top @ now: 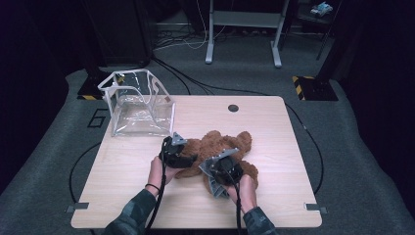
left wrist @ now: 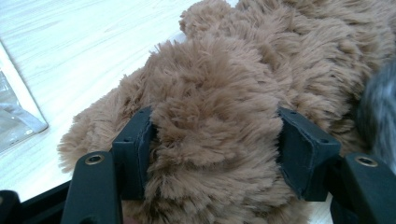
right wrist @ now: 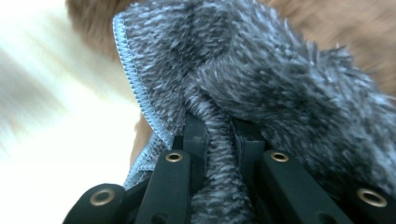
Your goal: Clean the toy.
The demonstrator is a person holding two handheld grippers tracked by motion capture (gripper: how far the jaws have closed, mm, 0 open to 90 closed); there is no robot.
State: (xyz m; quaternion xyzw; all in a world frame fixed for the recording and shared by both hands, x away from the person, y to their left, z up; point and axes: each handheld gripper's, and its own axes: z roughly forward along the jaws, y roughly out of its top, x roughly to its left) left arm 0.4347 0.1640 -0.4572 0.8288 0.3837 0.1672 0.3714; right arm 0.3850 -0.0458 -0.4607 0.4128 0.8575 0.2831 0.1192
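A brown plush teddy bear (top: 220, 142) lies in the middle of the wooden table (top: 274, 196). My left gripper (top: 192, 157) comes in from the bear's left side. In the left gripper view its two pads press on both sides of a thick fluffy part of the bear (left wrist: 219, 93), so the left gripper (left wrist: 215, 140) is shut on it. My right gripper (top: 229, 165) sits over the bear's lower right side. In the right gripper view the right gripper (right wrist: 219, 135) pinches a fold of grey fuzzy cloth (right wrist: 261, 79) with a stitched blue edge, and brown fur (right wrist: 327, 23) lies behind it.
A clear plastic box-shaped bag (top: 139, 103) stands open at the table's back left corner, and its edge (left wrist: 18, 116) is close to my left gripper. A dark round hole (top: 233, 107) marks the table's far edge. Cables and a desk frame are on the floor beyond.
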